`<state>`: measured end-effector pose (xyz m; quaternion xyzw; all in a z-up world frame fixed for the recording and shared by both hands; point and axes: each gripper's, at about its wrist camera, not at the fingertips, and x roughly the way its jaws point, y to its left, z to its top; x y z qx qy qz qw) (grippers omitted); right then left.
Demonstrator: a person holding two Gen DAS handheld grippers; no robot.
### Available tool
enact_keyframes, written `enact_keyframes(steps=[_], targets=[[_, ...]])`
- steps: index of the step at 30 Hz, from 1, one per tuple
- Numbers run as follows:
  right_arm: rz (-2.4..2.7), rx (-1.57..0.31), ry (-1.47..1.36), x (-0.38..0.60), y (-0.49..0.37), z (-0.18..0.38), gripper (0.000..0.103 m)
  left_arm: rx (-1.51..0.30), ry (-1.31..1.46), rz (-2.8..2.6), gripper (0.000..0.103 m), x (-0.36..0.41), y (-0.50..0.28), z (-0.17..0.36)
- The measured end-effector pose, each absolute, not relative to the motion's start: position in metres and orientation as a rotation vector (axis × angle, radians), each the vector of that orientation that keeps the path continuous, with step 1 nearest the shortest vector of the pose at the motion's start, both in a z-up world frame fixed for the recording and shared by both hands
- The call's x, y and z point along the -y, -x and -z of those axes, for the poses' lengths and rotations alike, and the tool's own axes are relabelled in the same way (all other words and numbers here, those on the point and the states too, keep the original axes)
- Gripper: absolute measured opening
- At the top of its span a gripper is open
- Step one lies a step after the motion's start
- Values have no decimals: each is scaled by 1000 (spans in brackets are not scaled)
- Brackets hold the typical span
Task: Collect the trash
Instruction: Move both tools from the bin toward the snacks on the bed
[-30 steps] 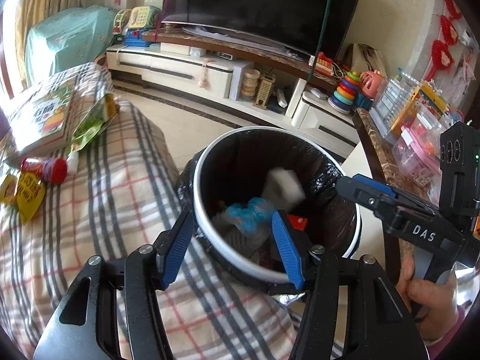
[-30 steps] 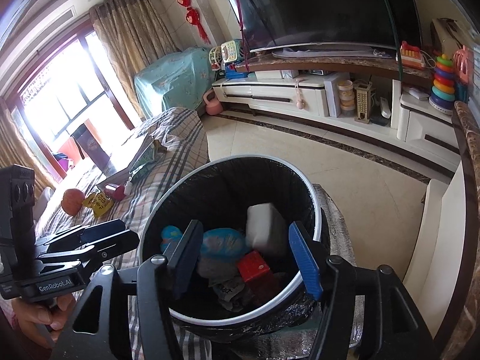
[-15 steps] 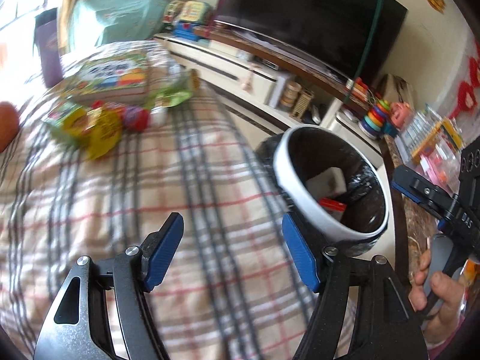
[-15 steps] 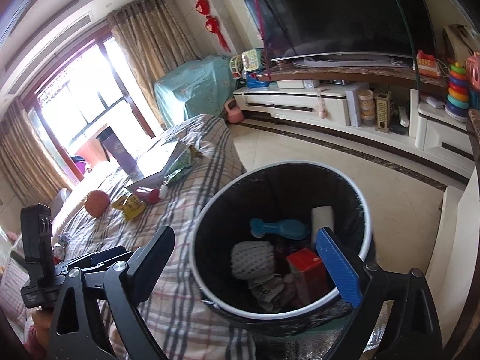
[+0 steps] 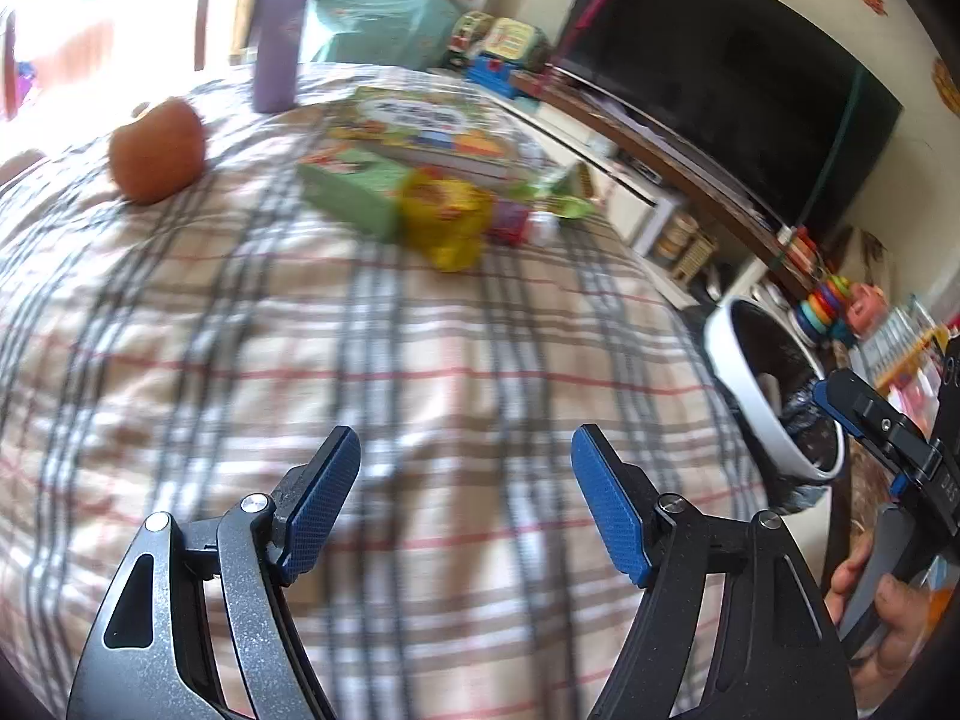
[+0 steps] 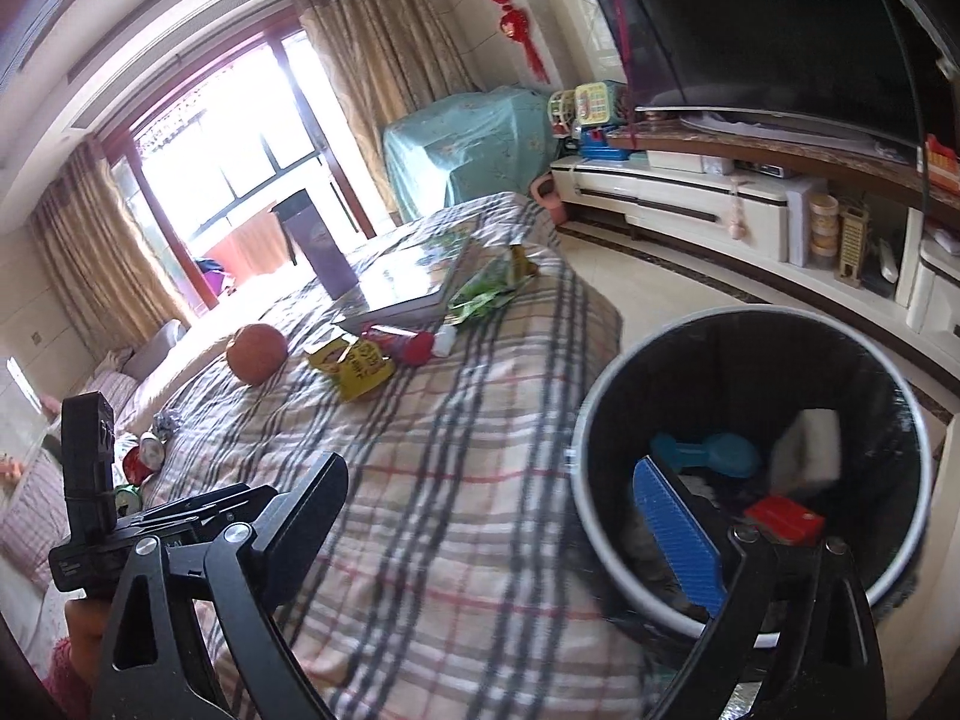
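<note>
My left gripper (image 5: 465, 468) is open and empty above the plaid-covered table (image 5: 420, 372). My right gripper (image 6: 492, 492) is open and empty, its right finger over the rim of the white-rimmed trash bin (image 6: 600, 396). The bin, also at the right in the left wrist view (image 5: 729, 354), holds a blue item (image 6: 708, 453), a white block (image 6: 810, 444) and a red box (image 6: 786, 519). On the table's far side lie a yellow wrapper (image 5: 447, 216), a red and white tube (image 5: 519, 222), a green wrapper (image 6: 486, 294) and a green box (image 5: 354, 189).
An orange fruit (image 5: 159, 150), a picture book (image 5: 432, 126) and a purple cup (image 5: 276, 30) are on the table. A TV (image 6: 780, 30) on a long cabinet stands beyond. A red can (image 6: 141, 459) lies left of the table. Toys crowd a shelf (image 5: 840, 300) at the right.
Both grippers have swung left, away from the bin and over the table. The right gripper has opened wider. Trash dropped earlier now rests in the bin.
</note>
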<state>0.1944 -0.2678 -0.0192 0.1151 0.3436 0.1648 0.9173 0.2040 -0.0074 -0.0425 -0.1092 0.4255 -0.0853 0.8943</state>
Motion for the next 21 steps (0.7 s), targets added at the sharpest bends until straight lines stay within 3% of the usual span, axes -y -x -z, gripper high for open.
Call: enact_keyframes(steps=[14, 21], targets=[[-520, -754, -187, 171, -255, 37, 95, -907, 298, 41, 75, -70, -214, 58], [-523, -831, -181, 136, -305, 60, 63, -927, 308, 28, 75, -84, -229, 63]])
